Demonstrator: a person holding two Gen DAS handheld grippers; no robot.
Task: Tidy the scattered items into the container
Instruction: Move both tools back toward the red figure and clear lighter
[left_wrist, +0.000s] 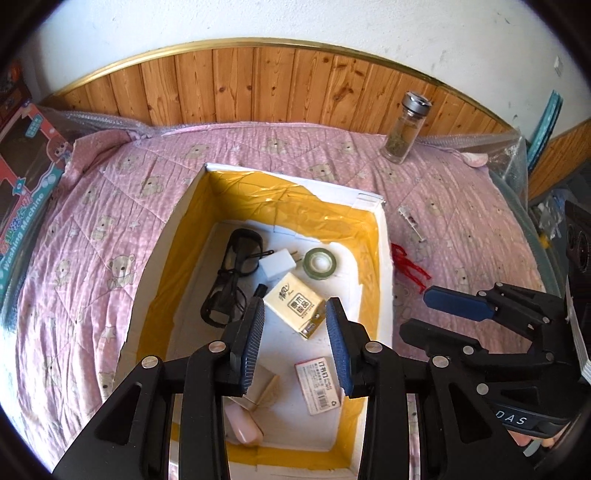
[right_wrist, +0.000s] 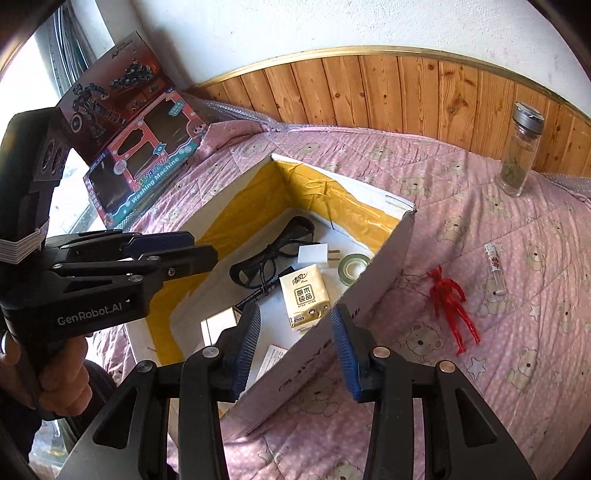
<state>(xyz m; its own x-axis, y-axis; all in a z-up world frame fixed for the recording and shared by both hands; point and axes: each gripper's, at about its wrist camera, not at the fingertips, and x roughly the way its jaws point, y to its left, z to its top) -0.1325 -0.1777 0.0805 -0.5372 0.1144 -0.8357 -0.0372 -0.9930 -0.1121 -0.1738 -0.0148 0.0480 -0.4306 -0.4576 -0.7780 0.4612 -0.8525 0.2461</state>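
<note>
A white cardboard box (left_wrist: 380, 258) lined with yellow tape lies on the pink quilt. In it are black glasses (left_wrist: 232, 273), a white plug (left_wrist: 277, 264), a tape roll (left_wrist: 318, 263), a tissue pack (left_wrist: 297, 304) and a staples box (left_wrist: 318, 384). A red toy figure (right_wrist: 450, 302) and a small clear tube (right_wrist: 495, 269) lie on the quilt to the right of the box. My left gripper (left_wrist: 295, 314) hangs open and empty over the box. Above the box's near right wall (right_wrist: 332, 332), my right gripper (right_wrist: 295, 317) is open and empty too.
A glass bottle (right_wrist: 519, 155) with a metal cap stands at the back right, against the wood-panelled wall. A toy washing machine carton (right_wrist: 147, 166) leans at the back left. A person's hand (right_wrist: 62, 384) holds the left gripper's handle. The quilt drops off at its right edge (left_wrist: 532, 236).
</note>
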